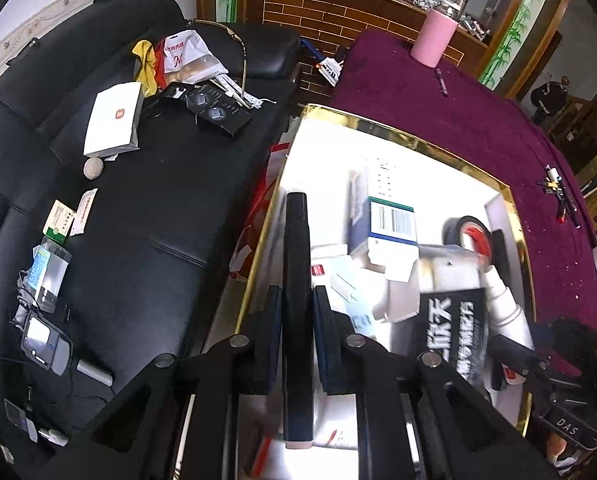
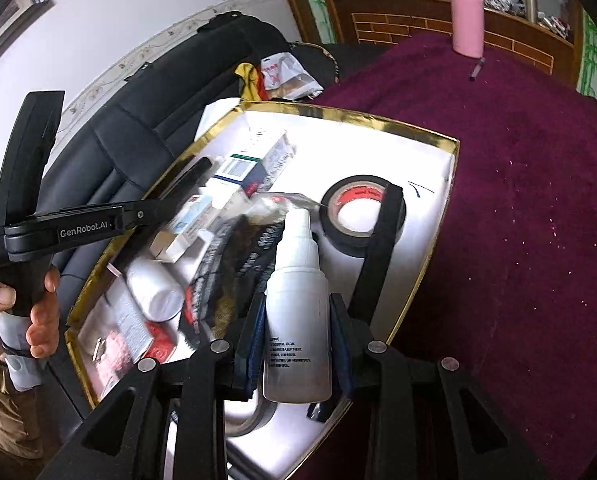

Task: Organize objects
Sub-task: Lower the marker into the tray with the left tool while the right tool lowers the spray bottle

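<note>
A white box with a gold rim (image 1: 398, 130) (image 2: 378, 122) lies on the purple table and holds several items: medicine cartons (image 1: 392, 224) (image 2: 254, 160), a roll of black tape (image 1: 472, 234) (image 2: 358, 212) and a black packet (image 1: 454, 328) (image 2: 234, 264). My left gripper (image 1: 297, 300) is shut on a flat black bar (image 1: 297, 280) and holds it over the box's left side; it also shows in the right wrist view (image 2: 178, 188). My right gripper (image 2: 298, 320) is shut on a white spray bottle (image 2: 296, 304) above the box; the bottle shows in the left wrist view (image 1: 506, 304).
A black leather sofa (image 1: 146, 216) left of the table holds a white carton (image 1: 114, 120), bags, packets and small devices. A pink cup (image 1: 436, 38) (image 2: 467, 24) and a pen (image 1: 441, 82) stand on the purple cloth (image 2: 518, 240). More pens (image 1: 560, 196) lie at the right.
</note>
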Motion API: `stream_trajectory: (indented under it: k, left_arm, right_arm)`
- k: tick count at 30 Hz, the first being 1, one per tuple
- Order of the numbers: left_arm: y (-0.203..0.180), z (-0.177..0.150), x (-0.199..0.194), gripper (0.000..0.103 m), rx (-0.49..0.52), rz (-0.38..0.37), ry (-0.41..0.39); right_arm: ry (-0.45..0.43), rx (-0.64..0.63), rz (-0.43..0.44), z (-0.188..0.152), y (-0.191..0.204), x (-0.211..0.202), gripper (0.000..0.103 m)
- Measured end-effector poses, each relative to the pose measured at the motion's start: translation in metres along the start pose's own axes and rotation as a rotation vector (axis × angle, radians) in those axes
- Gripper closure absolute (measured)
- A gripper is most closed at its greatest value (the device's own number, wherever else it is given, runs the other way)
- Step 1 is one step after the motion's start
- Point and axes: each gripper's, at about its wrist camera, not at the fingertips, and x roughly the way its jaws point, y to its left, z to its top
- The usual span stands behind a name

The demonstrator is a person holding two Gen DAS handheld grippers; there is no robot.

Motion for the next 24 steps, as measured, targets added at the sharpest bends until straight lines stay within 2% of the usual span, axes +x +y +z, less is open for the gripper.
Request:
stream_trajectory:
  k: [6,15,18,24]
  left_arm:
    - [-0.006,0.004,0.003,0.088,0.016,-0.002,-0.002]
    - [-0.017,-0.007,-0.003,0.088,0.037,0.051,-0.041]
    - [-0.021,-0.010,-0.008,0.088,0.034,0.061,-0.062]
    - [-0.033,-0.018,-0.022,0.088,0.050,0.092,-0.110]
  right_arm:
    - [-0.004,0.000,-0.003,0.004,0.001,0.003,0.070]
    - [-0.028,-0.002,0.000,0.002,0.003,-0.001,0.069]
    - [-0.047,-0.003,0.005,0.001,0.004,-0.008,0.064]
    - [-0.096,-0.016,0.002,-0.006,0.006,-0.032,0.045]
